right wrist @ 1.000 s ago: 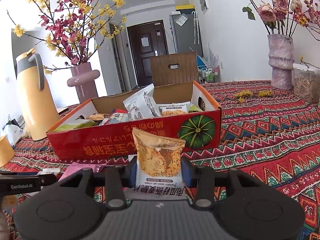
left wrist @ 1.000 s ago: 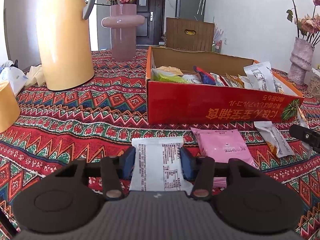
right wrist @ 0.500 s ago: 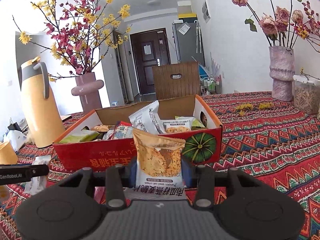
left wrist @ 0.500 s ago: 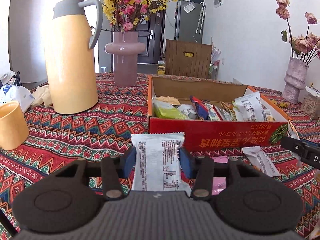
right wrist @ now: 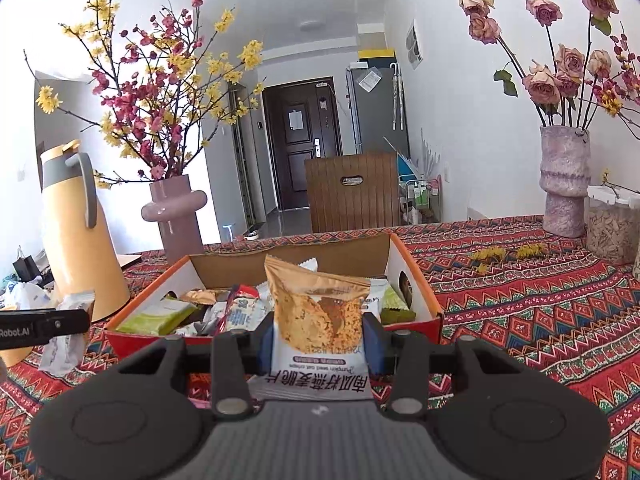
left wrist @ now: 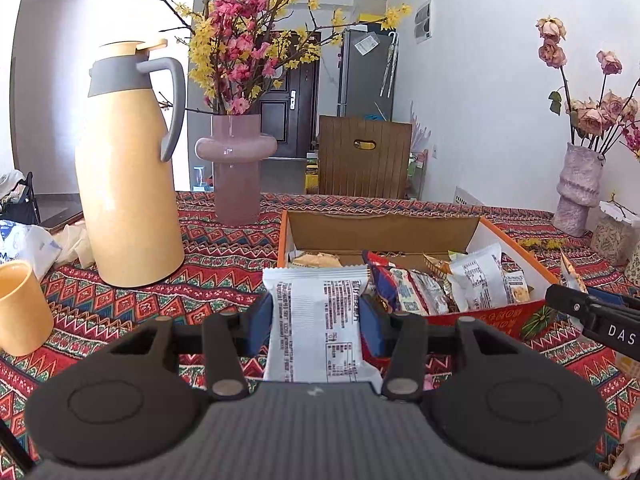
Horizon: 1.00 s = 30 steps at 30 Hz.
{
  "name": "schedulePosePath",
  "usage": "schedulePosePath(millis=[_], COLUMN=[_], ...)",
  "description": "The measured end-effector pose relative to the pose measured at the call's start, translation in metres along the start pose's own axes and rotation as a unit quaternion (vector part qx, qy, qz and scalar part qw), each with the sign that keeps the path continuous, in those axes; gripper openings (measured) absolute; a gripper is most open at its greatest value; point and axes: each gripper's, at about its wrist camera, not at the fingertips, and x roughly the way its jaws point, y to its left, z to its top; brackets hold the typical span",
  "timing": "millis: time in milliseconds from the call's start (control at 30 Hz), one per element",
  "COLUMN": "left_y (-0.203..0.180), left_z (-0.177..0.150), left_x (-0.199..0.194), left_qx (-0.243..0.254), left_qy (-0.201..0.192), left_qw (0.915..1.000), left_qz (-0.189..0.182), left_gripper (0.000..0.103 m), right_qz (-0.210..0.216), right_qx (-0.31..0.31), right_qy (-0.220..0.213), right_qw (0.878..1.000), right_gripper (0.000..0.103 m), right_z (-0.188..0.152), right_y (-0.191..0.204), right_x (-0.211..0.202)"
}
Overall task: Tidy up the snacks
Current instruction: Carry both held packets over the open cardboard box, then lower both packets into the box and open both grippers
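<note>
My left gripper (left wrist: 316,320) is shut on a white snack packet (left wrist: 318,320) with printed text, held upright above the tablecloth just in front of the red cardboard box (left wrist: 516,320). My right gripper (right wrist: 318,336) is shut on a golden oat-crisp packet (right wrist: 320,312), lifted in front of the same red box (right wrist: 420,280). The box holds several snack packets (left wrist: 476,280), white, green and blue ones among them. The right gripper's tip (left wrist: 592,312) shows at the right edge of the left wrist view. The left gripper (right wrist: 44,326) with its white packet shows at the left edge of the right wrist view.
A tall yellow thermos (left wrist: 124,184) and a pink vase of blossoms (left wrist: 236,168) stand left of the box, a yellow cup (left wrist: 20,304) nearer. A textured vase of roses (right wrist: 564,180) and a clear jar (right wrist: 612,224) stand at the right. A wooden chair back (right wrist: 352,192) rises behind the table.
Both grippers have risen with their packets. The view now looks over the box's front wall into it, and the pink packet on the cloth has dropped out of sight.
</note>
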Motion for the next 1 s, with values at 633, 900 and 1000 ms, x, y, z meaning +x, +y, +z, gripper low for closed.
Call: schedulePosePath(millis=[633,900,1000], left_y=[-0.021,-0.019,-0.016], left_z=[0.047,0.044,0.037], left_x=[0.060,0.091,0.098], left_qx=[0.003,-0.010,-0.011], left_qy=[-0.015,-0.005,-0.007], left_qw=[0.9999,0.9998,0.9997], left_qz=[0.005,0.014,0.023], left_gripper=[0.048,0.048,0.048], right_qz=[-0.016,-0.018,-0.024], right_qx=[-0.035,-0.044,-0.038], right_qy=[-0.015,-0.004,0.002], right_qw=[0.999,0.999,0.999], right_gripper=[0.043,0.043,0.043], right_z=[0.053,0.055,0.047], right_y=[-0.007,-0.006,-0.009], right_x=[0.068,0.104,0.113])
